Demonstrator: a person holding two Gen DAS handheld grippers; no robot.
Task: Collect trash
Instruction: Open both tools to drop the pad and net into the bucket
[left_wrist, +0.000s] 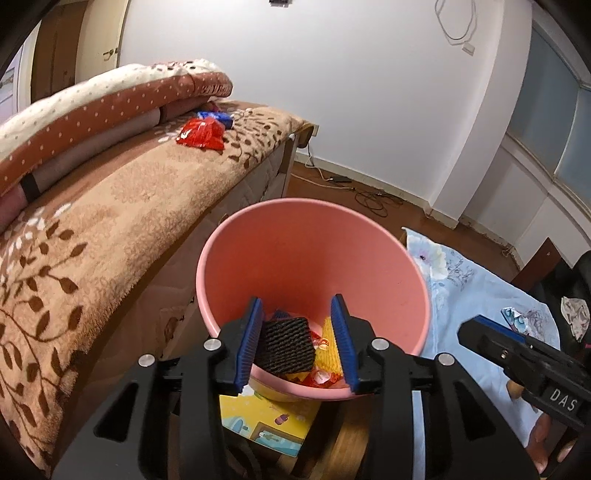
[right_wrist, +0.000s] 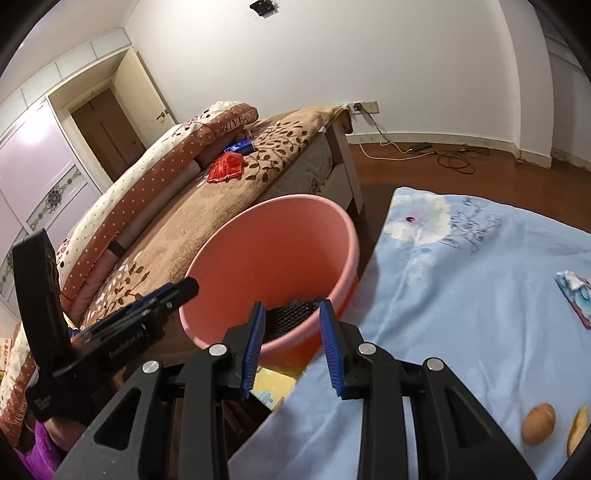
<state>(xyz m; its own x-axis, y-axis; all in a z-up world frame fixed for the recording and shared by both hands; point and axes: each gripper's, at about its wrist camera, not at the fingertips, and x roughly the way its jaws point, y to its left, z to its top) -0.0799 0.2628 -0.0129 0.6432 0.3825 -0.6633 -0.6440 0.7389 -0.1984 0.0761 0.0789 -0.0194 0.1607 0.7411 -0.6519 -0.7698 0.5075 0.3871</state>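
A pink bin (left_wrist: 314, 258) stands between the bed and a blue floral cloth; it also shows in the right wrist view (right_wrist: 273, 251). Inside lie a black ribbed foam piece (left_wrist: 286, 345), a yellow piece (left_wrist: 328, 350) and red wrappers. My left gripper (left_wrist: 299, 343) is open and empty over the bin's near rim. My right gripper (right_wrist: 291, 347) is open and empty at the bin's near right rim. A red wrapper (left_wrist: 202, 134) and a blue wrapper (left_wrist: 216, 117) lie on the bed's brown leaf blanket (left_wrist: 110, 229). A small blue-white wrapper (right_wrist: 576, 295) lies on the floral cloth.
A folded dotted quilt (left_wrist: 92, 107) lies along the bed's far side. The blue floral cloth (right_wrist: 461, 295) covers a surface at right, with two brown round things (right_wrist: 539, 424) on it. Cables (right_wrist: 454, 157) trail on the wooden floor by the wall. A yellow picture book (left_wrist: 266, 421) lies under the bin.
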